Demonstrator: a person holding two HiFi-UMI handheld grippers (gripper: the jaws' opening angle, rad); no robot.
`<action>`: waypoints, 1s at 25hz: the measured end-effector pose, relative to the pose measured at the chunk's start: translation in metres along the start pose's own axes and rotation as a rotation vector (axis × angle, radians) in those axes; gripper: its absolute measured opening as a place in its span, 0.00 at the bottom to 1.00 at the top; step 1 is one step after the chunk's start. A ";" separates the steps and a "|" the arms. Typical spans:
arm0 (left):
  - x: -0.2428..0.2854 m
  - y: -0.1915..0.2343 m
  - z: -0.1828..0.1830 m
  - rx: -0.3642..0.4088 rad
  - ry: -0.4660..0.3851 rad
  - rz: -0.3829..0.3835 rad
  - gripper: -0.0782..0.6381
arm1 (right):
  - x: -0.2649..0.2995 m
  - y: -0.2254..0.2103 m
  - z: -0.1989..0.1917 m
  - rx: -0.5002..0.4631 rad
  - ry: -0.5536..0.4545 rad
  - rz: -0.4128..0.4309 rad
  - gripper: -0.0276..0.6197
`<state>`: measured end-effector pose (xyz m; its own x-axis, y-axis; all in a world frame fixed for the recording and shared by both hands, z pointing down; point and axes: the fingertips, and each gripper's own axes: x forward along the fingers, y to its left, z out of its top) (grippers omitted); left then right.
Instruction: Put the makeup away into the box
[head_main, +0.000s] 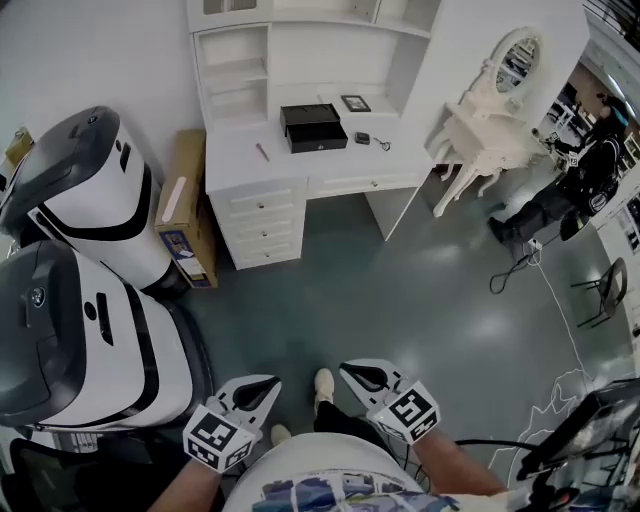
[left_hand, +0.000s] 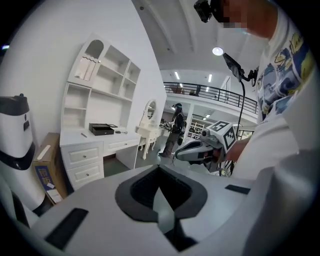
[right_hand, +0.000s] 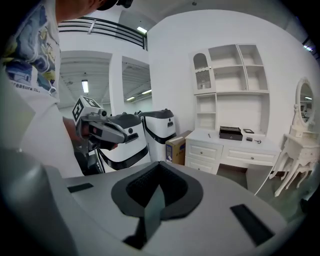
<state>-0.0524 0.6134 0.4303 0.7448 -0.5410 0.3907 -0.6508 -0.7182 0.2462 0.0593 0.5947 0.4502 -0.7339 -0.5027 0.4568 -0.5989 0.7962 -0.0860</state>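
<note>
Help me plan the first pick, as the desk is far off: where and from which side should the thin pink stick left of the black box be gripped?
Probably at mid-length, from above, jaws across its narrow width. The pink stick lies flat and slanted on the white desk, apart from the black box, with bare desktop on both long sides.

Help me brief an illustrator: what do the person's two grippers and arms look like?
Both the left gripper and right gripper are light grey shells with black-lined pointed jaws. Each carries a white cube printed with black square markers. The person wears a white shirt with a blue print; no sleeves reach the forearms.
</note>
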 end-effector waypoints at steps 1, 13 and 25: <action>0.013 0.003 0.009 0.010 0.005 -0.002 0.13 | 0.001 -0.015 0.004 0.002 -0.010 0.002 0.08; 0.141 0.027 0.099 0.055 0.005 0.008 0.13 | 0.001 -0.161 0.018 0.006 -0.053 -0.016 0.13; 0.202 0.094 0.118 0.046 0.043 -0.044 0.13 | 0.045 -0.242 0.030 0.038 -0.030 -0.092 0.23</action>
<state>0.0541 0.3845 0.4276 0.7649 -0.4902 0.4180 -0.6096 -0.7605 0.2236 0.1618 0.3691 0.4646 -0.6841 -0.5838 0.4373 -0.6757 0.7330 -0.0785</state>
